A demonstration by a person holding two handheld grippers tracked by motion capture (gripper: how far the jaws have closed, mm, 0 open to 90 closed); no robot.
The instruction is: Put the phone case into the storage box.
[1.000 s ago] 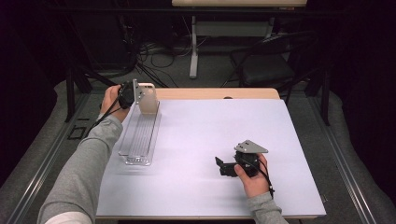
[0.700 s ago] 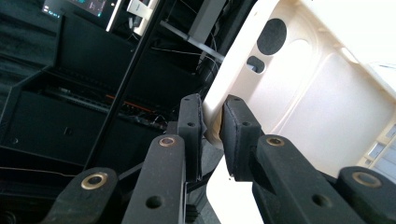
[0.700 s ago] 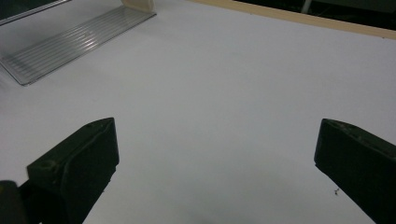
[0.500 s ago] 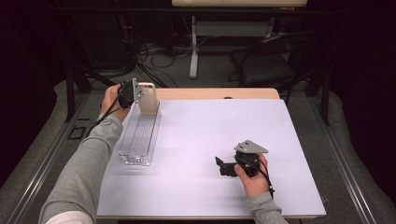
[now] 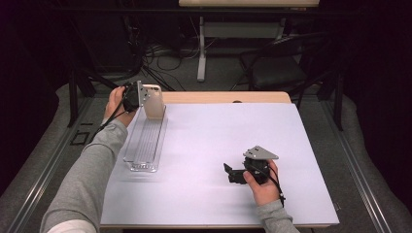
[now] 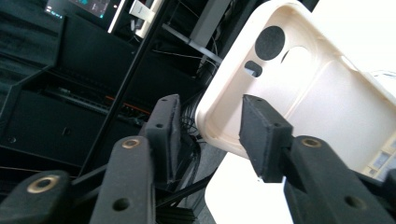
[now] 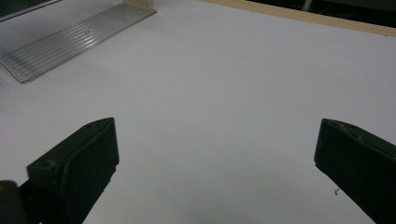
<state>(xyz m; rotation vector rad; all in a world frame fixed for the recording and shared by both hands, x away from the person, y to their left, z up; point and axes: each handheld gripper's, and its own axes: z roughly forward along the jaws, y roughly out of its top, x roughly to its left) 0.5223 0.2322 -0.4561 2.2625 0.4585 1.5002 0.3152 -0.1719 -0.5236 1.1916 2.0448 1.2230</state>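
In the high view, the left gripper (image 5: 137, 96) was at the far left of the table (image 5: 291, 145), beside a cream phone case (image 5: 153, 101) that stood upright at the far end of a clear ribbed rack (image 5: 145, 141). The right gripper (image 5: 232, 173) lay low over the near right part of the table, well apart from the rack, held in the right hand (image 5: 262, 182).

In the left gripper view, the jaws had just been opening; the case (image 6: 299, 88) sat with its edge between them, the right pad (image 6: 261, 135) close against its inner face and the left pad (image 6: 167, 126) off its rim, so they no longer pinched it.

In the right gripper view, the jaws stood spread wide over bare table (image 7: 224, 93), nothing between them, with the rack (image 7: 74, 39) at the far left.
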